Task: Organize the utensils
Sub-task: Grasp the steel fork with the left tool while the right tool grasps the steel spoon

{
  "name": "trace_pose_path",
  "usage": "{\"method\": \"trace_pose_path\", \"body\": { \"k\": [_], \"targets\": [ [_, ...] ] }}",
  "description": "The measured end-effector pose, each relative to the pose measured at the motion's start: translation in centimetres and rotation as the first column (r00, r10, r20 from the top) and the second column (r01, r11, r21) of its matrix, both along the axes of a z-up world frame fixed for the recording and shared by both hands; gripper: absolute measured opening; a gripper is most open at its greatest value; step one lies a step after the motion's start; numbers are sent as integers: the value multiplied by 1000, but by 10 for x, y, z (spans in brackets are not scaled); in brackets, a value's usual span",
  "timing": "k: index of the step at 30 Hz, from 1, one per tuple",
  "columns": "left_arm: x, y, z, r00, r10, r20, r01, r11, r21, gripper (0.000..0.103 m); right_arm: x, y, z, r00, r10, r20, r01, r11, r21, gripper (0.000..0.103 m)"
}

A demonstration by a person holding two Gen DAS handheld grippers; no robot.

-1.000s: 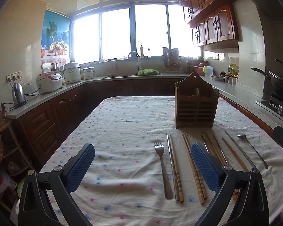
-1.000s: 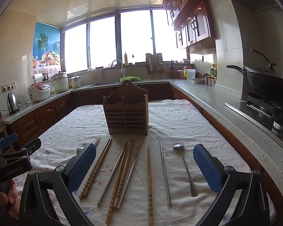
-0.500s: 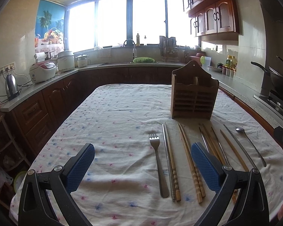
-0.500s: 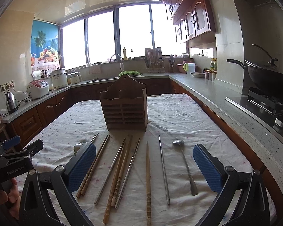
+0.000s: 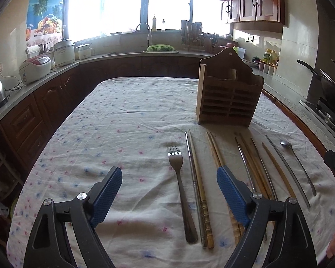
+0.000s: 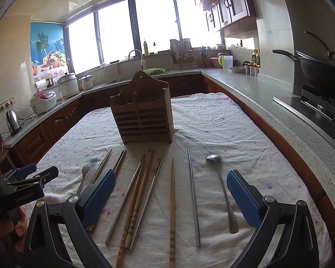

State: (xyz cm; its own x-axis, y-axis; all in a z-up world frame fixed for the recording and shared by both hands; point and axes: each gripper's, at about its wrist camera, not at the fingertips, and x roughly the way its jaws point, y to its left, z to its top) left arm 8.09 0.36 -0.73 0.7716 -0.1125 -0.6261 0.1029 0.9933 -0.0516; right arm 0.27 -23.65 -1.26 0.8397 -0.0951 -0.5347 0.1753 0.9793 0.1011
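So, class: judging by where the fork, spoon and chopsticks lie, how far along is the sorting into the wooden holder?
Done: nothing visible; the fork, spoon and chopsticks all lie on the tablecloth, and no utensil handles stick out of the wooden holder. In hand: nothing. The left gripper is closing over the fork; the right gripper is open and empty. Left: every utensil.

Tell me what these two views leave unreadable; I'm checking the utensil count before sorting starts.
- wooden holder: both views look at its slatted front, so its contents are hidden.
- chopsticks: in the left wrist view, the near ends sit behind the closing left gripper; nothing is gripped.
- fork: in the right wrist view, the right gripper covers its handle.
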Motion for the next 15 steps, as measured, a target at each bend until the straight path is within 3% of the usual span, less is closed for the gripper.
{"method": "trace_pose_path", "body": {
  "k": [9,15],
  "targets": [
    [40,4,-3,995,-32,-98,31,999,-16,64,30,-36,-14,993,-22,-115,30,997,72,70],
    [83,5,-18,974,-64,-219,54,997,-52,39,54,-57,-23,982,-2,-190,22,995,102,59]
  ]
}}
